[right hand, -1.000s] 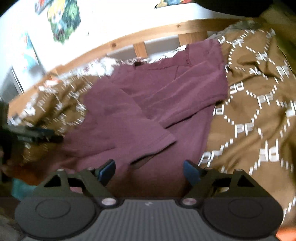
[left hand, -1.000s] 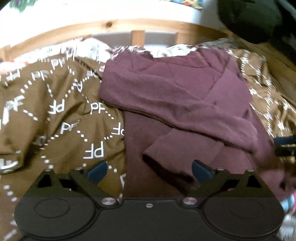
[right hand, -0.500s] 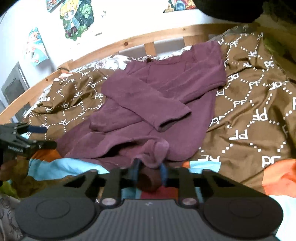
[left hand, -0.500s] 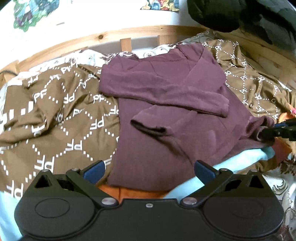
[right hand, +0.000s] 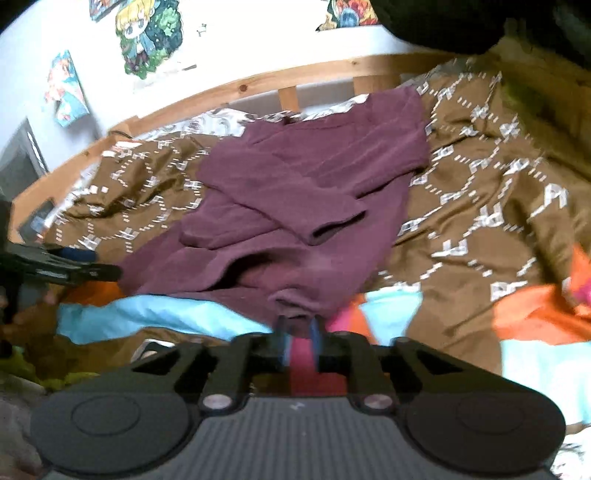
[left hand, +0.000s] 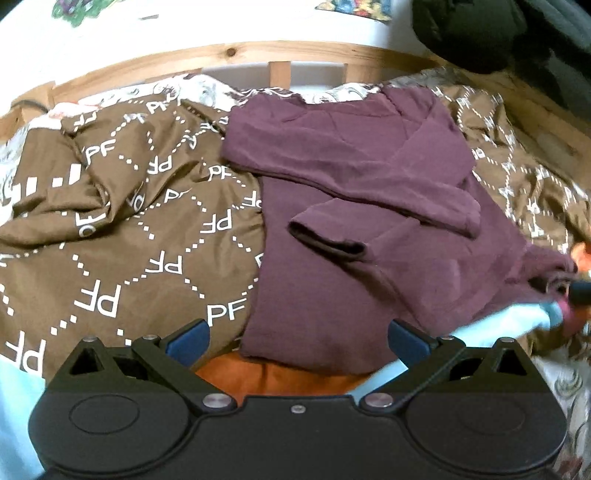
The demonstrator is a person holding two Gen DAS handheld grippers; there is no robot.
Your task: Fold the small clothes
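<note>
A maroon long-sleeved top [left hand: 369,206] lies on the bed with both sleeves folded across its chest; it also shows in the right wrist view [right hand: 295,206]. My left gripper [left hand: 295,341] is open and empty, just in front of the top's near left hem corner. My right gripper [right hand: 298,326] is shut on the top's near right hem corner, which is bunched between the pads. The right gripper shows at the far right of the left wrist view [left hand: 576,291]. The left gripper shows at the left of the right wrist view [right hand: 74,264].
A brown duvet with white "PF" print [left hand: 129,236] covers the bed. Orange and light blue bedding [right hand: 166,314] lies along the near edge. A wooden bed rail [left hand: 221,59] runs along the far side, against a wall with posters [right hand: 147,33].
Both grippers drew back toward the near hem. My right gripper went from open to shut on the hem corner and has pulled it slightly. My left gripper stayed open.
</note>
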